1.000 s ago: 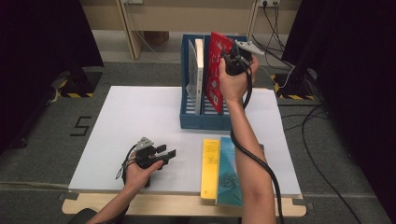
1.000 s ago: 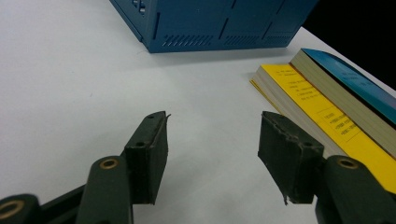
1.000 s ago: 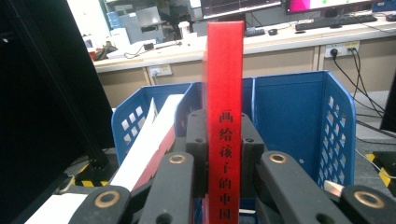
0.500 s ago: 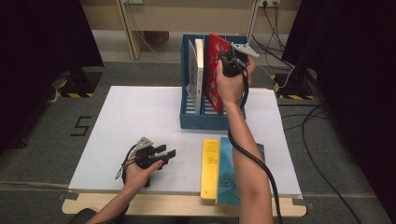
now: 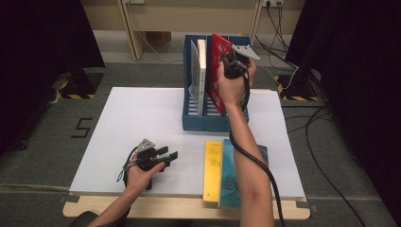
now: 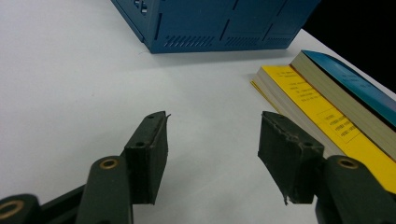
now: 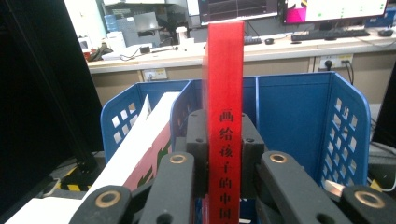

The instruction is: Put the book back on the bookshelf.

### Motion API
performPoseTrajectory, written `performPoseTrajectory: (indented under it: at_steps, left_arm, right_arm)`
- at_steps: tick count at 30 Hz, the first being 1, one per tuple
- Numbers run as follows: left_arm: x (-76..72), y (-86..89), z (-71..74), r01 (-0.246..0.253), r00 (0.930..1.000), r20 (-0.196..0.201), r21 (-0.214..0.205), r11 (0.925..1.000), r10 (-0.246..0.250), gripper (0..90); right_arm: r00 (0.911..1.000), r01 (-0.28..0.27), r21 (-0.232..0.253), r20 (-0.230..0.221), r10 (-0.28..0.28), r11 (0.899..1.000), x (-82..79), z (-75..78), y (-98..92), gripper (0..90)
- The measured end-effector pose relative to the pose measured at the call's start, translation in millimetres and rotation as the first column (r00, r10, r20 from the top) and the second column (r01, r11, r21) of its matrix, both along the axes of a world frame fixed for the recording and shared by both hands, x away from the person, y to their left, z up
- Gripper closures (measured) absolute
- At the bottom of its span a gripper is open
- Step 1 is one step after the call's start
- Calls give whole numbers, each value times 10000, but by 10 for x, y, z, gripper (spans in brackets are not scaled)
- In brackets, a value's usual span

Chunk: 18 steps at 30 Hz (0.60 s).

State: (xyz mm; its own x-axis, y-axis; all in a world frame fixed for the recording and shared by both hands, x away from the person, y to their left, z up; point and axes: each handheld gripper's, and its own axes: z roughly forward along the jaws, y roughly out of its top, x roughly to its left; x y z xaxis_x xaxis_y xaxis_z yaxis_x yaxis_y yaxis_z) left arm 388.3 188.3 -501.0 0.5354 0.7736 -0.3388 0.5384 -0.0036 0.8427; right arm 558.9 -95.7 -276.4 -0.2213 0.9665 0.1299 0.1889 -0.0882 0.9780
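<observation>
Right gripper: it is pinching the red book by its spine, up above the blue rack. In the right gripper view the 2 black pads are pressing on both sides of the spine.

Red book: it is standing up on end and tilting a little. Its lower part is sitting in the rack's middle slot, and its top is sticking out high above the rack walls. Dark letters are running down the spine.

Blue rack: it is sitting at the far side of the white table. It is showing 3 slots side by side.

White book: it is standing in the left slot, just beside the red book, and leaning a bit.

Left gripper: it is resting low over the near left part of the table, well apart from the rack. Its jaws are standing wide apart with just bare table between them. In the left gripper view it is pointing toward the books lying flat.

Yellow book: it is lying flat at the near edge of the table, in front of the rack.

Teal book: it is lying flat too, touching the yellow book on its right side. The person's right forearm is crossing over it.

Cable: it is trailing from the right gripper down along the arm.
</observation>
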Motion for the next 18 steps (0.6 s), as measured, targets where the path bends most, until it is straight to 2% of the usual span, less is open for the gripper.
performPoseTrajectory:
  at_steps: [8, 18]
  left_arm:
    - [0, 0, 0, -3, 10000, 0, 9, 10000, 3, 418]
    - [2, 4, -2, -43, 10000, -50, -64, 10000, 43, 418]
  right_arm:
    - [9998, 42, -129, 210, -39, 9999, 14, -62, 10, 806]
    - [9997, 45, -200, 229, -41, 9998, 44, -132, 41, 805]
